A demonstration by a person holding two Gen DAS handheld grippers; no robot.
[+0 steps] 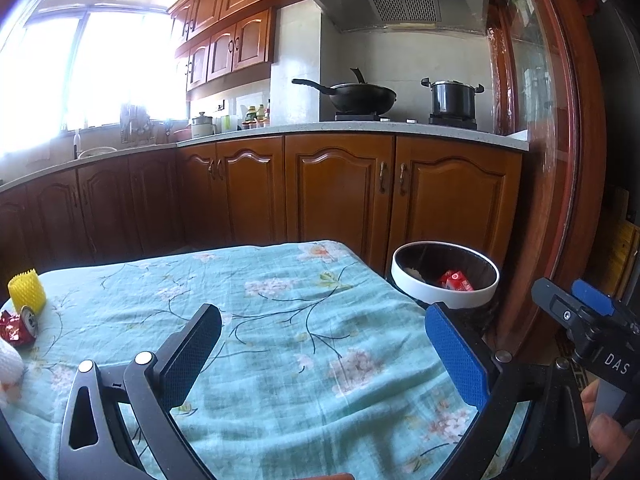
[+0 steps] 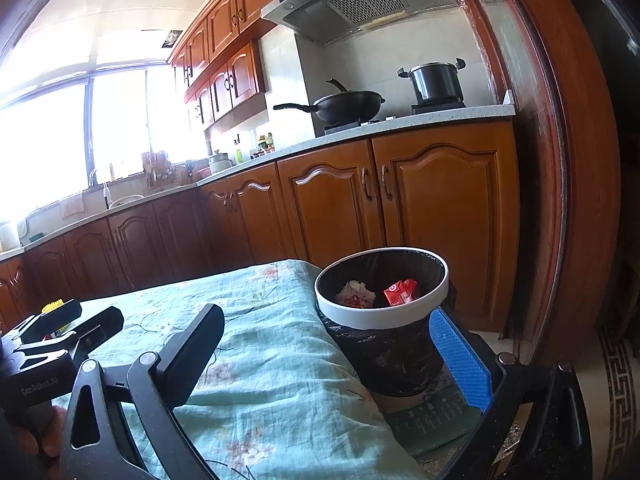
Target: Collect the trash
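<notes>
My left gripper (image 1: 322, 348) is open above the teal flowered tablecloth (image 1: 280, 300), nothing between its fingers. At the table's far left lie a yellow foam net sleeve (image 1: 27, 291), a crushed red can (image 1: 19, 327) and a white crumpled wad (image 1: 9, 364). A white-rimmed bin (image 1: 445, 276) with a black liner stands off the table's right corner, a red carton (image 1: 456, 281) inside. My right gripper (image 2: 330, 350) is open too, empty, in front of the bin (image 2: 380, 314), which holds the red carton (image 2: 401, 291) and crumpled paper (image 2: 354, 293).
Wooden kitchen cabinets (image 1: 340, 188) run behind the table, with a wok (image 1: 360, 96) and a pot (image 1: 454, 98) on the stove. A wooden door frame (image 1: 560, 160) rises on the right. A person's fingers (image 1: 604, 420) hold the right gripper's handle. A patterned rug (image 2: 616, 380) lies on the floor.
</notes>
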